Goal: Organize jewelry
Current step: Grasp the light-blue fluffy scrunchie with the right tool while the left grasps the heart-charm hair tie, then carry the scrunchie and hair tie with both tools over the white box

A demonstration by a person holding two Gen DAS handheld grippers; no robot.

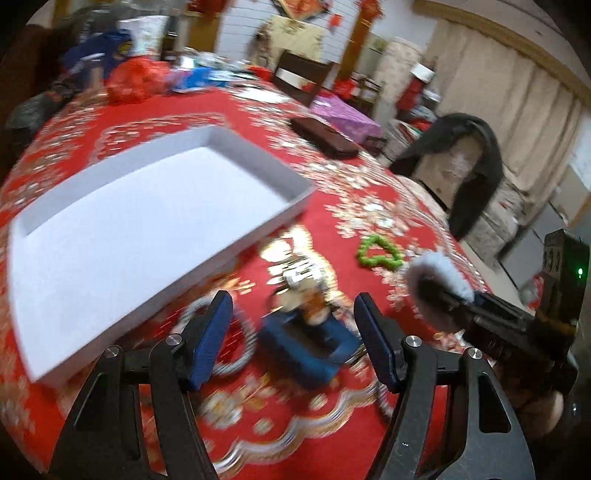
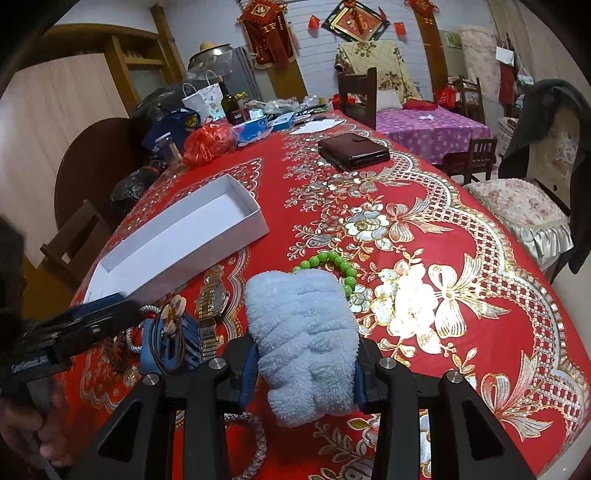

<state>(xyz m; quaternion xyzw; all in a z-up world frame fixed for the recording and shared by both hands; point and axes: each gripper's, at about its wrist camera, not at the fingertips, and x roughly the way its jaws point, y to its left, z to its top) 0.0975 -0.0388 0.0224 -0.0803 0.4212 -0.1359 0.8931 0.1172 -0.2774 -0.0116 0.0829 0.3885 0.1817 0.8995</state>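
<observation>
Red floral tablecloth [image 2: 461, 229] is carrying a white box [image 2: 177, 236]; I'm clamping my right gripper [image 2: 304, 373] on a blue towel [image 2: 306, 339], left gripper [image 1: 291, 339] gaping, holding nothing, over jewelry [image 1: 306, 314].

A lived-in home dining room: a bench under a red floral tablecloth [image 2: 424, 229], red Chinese knot hangings [image 2: 267, 33] on the wall, wooden dining chairs [image 2: 360, 96], a purple-clothed side table [image 2: 432, 133], cream curtains [image 1: 491, 70].

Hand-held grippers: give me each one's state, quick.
Left hand-held gripper: open, holding nothing, above the jewelry pile.
Right hand-held gripper: shut on the light blue fluffy cloth.
</observation>
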